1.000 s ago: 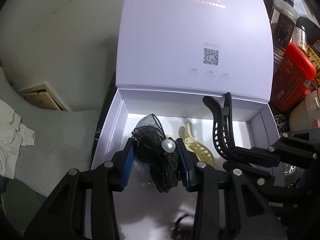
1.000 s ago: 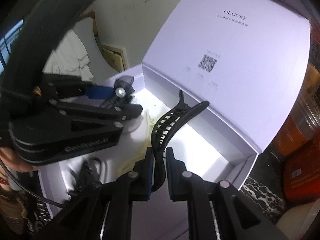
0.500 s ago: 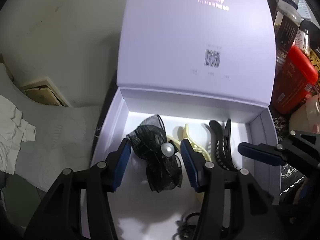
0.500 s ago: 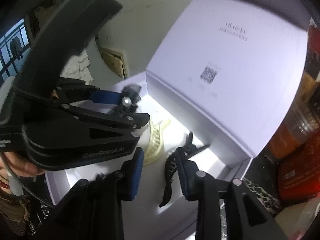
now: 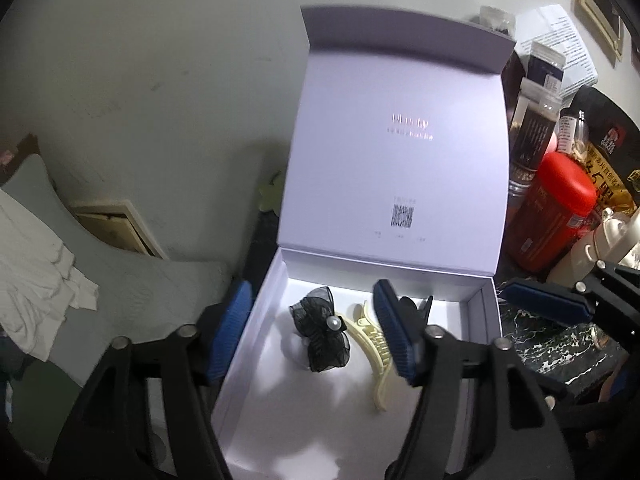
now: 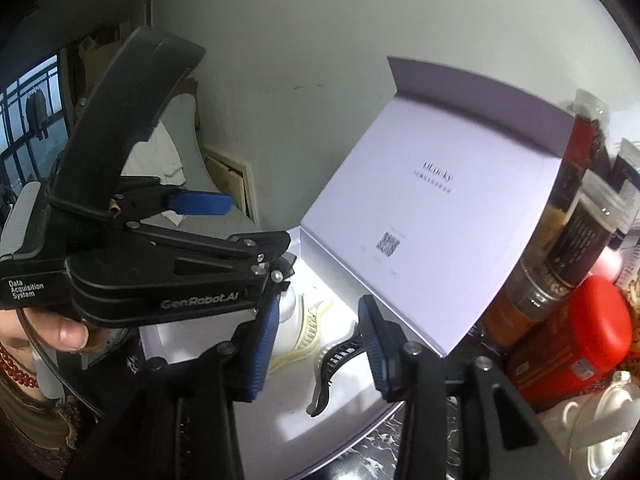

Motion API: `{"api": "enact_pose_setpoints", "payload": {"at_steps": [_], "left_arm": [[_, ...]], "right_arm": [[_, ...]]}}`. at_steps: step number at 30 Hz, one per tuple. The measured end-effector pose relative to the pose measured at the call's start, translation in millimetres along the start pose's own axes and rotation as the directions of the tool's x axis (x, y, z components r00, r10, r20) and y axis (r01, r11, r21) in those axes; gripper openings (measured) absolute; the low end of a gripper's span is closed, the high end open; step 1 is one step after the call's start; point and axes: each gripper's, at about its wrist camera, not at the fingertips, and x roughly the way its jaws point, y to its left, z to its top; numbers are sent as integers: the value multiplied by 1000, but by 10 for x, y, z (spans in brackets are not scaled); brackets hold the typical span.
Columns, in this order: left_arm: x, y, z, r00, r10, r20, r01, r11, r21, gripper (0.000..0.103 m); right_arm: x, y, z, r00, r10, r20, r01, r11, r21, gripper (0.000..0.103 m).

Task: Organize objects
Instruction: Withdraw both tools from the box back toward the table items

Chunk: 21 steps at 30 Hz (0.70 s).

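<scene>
A white gift box (image 5: 256, 344) stands open with its lid (image 5: 396, 168) upright. Inside lie a black mesh bow with a pearl (image 5: 320, 334), a cream claw clip (image 5: 376, 356) and a black claw clip (image 6: 338, 362), partly hidden behind my left finger in the left wrist view. My left gripper (image 5: 312, 332) is open and empty, raised above the box's front left. My right gripper (image 6: 316, 346) is open and empty above the black clip; one blue pad of its fingers (image 5: 544, 304) also shows in the left wrist view. The box also shows in the right wrist view (image 6: 360, 436).
Jars and bottles (image 5: 536, 136), a red canister (image 5: 556, 208) and a cream teapot (image 5: 600, 240) crowd the marble top (image 5: 560, 344) right of the box. A grey cushion with white cloth (image 5: 44, 264) lies to the left. The wall is just behind the lid.
Both grippers opened, letting go of the bow and the black clip, which now lie in the box. Both grippers then drew back and up from the box.
</scene>
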Motion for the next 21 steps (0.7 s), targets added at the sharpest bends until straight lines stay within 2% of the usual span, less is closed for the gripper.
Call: {"api": "enact_pose_setpoints", "payload": {"at_steps": [4, 7, 12, 18, 21], "left_arm": [[-127, 67, 29, 999, 20, 36, -21, 1000, 11, 76], [-191, 109, 57, 998, 35, 43, -35, 999, 12, 79], [-417, 147, -61, 994, 84, 63, -84, 996, -2, 88], [-663, 90, -213, 994, 100, 43, -100, 995, 7, 89], [-809, 78, -269, 993, 103, 49, -103, 995, -2, 89]], "right_arm": [[-158, 16, 40, 1000, 7, 31, -7, 1000, 0, 43], [-270, 15, 31, 999, -23, 49, 24, 999, -23, 45], [-375, 186, -102, 998, -31, 55, 33, 999, -30, 46], [-651, 209, -167, 998, -49, 48, 49, 999, -8, 48], [-714, 252, -152, 997, -56, 56, 57, 998, -13, 52]]}}
